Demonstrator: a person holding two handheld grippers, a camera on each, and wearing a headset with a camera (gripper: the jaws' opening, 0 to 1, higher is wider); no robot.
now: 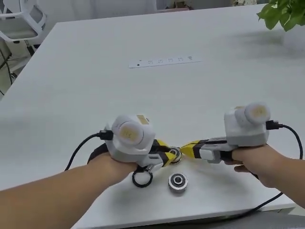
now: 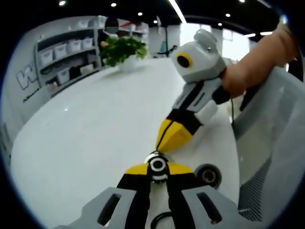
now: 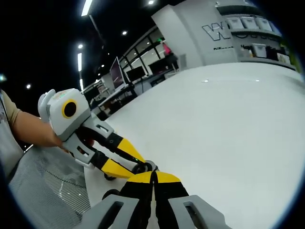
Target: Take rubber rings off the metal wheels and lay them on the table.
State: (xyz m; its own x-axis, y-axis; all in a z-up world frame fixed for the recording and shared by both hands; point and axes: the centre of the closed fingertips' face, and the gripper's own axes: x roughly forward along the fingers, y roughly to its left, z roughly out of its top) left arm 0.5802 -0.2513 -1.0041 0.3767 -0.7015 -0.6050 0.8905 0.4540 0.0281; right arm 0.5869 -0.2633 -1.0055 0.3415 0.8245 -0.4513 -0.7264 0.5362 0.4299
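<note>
My left gripper [image 1: 169, 155] is shut on a small metal wheel [image 1: 175, 154] with a black rubber ring, held just above the white table [image 1: 95, 86]. In the left gripper view the wheel [image 2: 157, 164] sits between my yellow jaws. My right gripper [image 1: 183, 149] comes in from the right, shut, its tips [image 2: 161, 145] against the wheel's rim. I cannot tell if rubber is pinched between them. In the right gripper view my shut gripper [image 3: 153, 175] meets the wheel [image 3: 146, 166]. A loose black ring [image 1: 142, 179] and a second wheel [image 1: 177, 182] lie near the front edge.
A flush socket strip [image 1: 164, 61] is set into the table farther back. A potted plant [image 1: 283, 14] stands at the far right corner, an office chair [image 1: 21, 19] at the far left. Black cables [image 1: 78, 150] trail from both grippers.
</note>
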